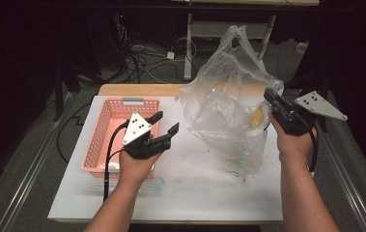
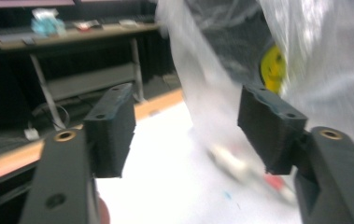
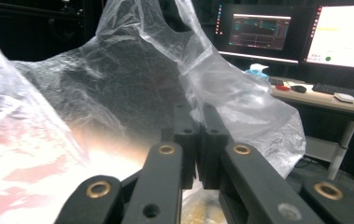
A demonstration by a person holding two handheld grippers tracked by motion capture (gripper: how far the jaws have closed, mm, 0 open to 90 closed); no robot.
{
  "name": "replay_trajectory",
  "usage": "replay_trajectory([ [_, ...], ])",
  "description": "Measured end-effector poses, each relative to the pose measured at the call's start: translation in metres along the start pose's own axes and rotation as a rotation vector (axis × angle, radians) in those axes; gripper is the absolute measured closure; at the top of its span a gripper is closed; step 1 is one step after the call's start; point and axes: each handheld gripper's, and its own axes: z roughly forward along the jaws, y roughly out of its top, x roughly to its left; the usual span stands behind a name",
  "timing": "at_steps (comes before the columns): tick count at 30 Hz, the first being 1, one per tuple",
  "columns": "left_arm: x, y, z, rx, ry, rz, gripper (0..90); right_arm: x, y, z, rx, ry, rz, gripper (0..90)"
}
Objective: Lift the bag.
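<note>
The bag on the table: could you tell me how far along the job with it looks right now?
Done: the bag stands open and already holds a few items, one yellow. In hand: the right gripper is shut on the bag's edge, holding it up, and the left gripper is open and empty between basket and bag. Left, I would guess: a white item shows in the basket, and something small lies on the table.

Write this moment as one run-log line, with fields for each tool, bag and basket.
left tool: open, near bag | right tool: shut on plastic bag edge | bag: upright on table | pink basket: left of bag
</note>
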Motion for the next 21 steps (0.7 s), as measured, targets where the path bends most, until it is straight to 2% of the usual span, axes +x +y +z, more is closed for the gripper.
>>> replay_trajectory([
  [2,0.0,-0.01,0.0,0.03,-0.022,-0.006,28.8,0.0,0.001,-0.005,-0.009,0.019,-0.005,79.5],
  [4,0.0,-0.018,0.001,0.058,-0.049,-0.018,22.9,0.0,0.001,-0.011,-0.012,0.057,0.01,72.1],
  [6,-0.002,-0.025,0.003,0.09,-0.046,-0.02,15.1,0.003,0.001,-0.019,-0.019,0.06,0.022,65.3],
  [7,-0.003,-0.028,0.003,0.096,-0.05,-0.016,14.7,0.003,0.0,-0.022,-0.026,0.071,0.008,62.2],
  [8,-0.004,-0.031,0.003,0.106,-0.05,-0.01,14.7,0.005,0.0,-0.027,-0.027,0.067,0.025,59.6],
  [9,-0.005,-0.033,0.004,0.115,-0.054,-0.012,14.1,0.004,-0.001,-0.031,-0.033,0.073,0.013,56.4],
  [13,-0.011,-0.042,0.008,0.159,-0.055,0.003,7.2,0.004,-0.005,-0.048,-0.049,0.089,0.025,43.2],
  [16,-0.012,-0.049,0.013,0.195,-0.063,-0.011,0.1,0.006,-0.007,-0.058,-0.049,0.095,0.035,32.8],
  [21,-0.014,-0.058,0.015,0.224,-0.066,-0.019,0.0,0.008,-0.009,-0.081,-0.08,0.11,0.038,16.4],
])
